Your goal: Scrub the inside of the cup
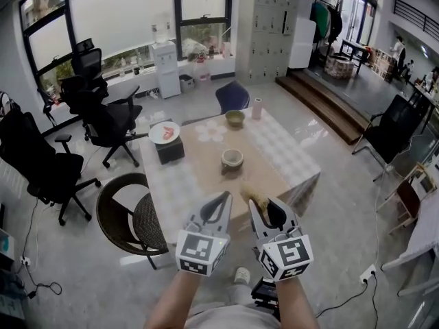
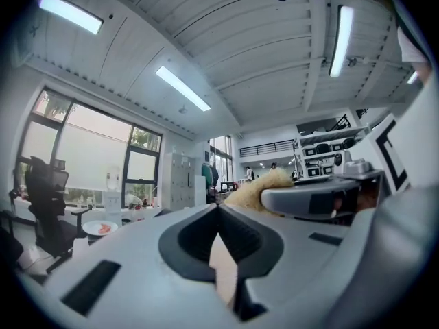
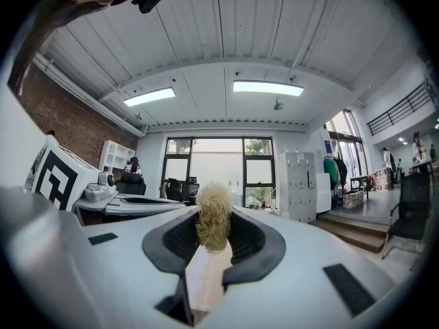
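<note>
The cup point(image 1: 232, 160) is standing upright on the tan middle strip of the table point(image 1: 295, 157), mouth up. It is well ahead of both grippers and is being touched by neither. The left gripper point(image 1: 221, 201) is being carried with its jaws pressed fully together and nothing between them. The right gripper point(image 1: 267, 208) is being kept closed on a scrubber point(image 3: 212, 225), a straw-coloured wad of fibre pinched at the jaw tips, with most of its bulk standing proud above them. The cup is being judged as glazed pottery: stiff, fairly heavy for its size, breakable, and likely slick under hard pads. It is probably best taken by its wall just under the rim, one jaw inside and one outside, or braced from the side, so that it is not being tipped or skidded across the cloth. Whether it has a handle cannot be told. The scrubber is being read as light, soft and springy, so a firm pinch low on the wad is being called for, leaving the free end to be pressed round the inside.
</note>
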### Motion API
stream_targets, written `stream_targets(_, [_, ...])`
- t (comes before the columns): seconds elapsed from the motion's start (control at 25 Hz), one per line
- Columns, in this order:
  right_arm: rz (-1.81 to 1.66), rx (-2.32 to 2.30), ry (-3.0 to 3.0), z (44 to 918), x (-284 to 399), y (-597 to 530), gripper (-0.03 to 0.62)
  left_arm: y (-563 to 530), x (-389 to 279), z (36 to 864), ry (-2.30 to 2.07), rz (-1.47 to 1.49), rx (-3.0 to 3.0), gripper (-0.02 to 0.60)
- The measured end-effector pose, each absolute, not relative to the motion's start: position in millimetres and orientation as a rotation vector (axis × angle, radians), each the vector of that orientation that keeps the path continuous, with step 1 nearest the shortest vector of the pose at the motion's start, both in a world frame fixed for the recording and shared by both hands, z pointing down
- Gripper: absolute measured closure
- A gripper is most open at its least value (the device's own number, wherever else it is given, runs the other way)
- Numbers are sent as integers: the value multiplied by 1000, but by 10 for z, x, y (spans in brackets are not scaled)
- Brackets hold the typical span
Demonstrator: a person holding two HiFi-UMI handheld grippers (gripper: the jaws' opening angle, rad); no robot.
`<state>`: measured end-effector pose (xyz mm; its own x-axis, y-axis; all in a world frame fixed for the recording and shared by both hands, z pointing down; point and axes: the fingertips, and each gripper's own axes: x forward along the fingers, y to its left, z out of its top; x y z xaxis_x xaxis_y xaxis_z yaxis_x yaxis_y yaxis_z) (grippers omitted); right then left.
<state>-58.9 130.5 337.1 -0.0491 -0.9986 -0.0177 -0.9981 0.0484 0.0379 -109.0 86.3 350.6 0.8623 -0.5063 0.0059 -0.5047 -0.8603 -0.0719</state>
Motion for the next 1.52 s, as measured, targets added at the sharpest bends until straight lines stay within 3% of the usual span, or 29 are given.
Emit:
stream_targets(0.72, [65, 1937, -2350, 3657, 593, 173, 497, -267, -231, 4018, 1013, -200, -2988, 565])
stream_targets(1.12, [145, 1894, -2344, 3909, 701, -250, 497, -662, -185, 4516, 1005, -329, -3033, 383])
stream_targets(1.52, [232, 1876, -2291, 4237, 754, -756, 497, -1130, -96, 5309, 951, -611, -3090, 382])
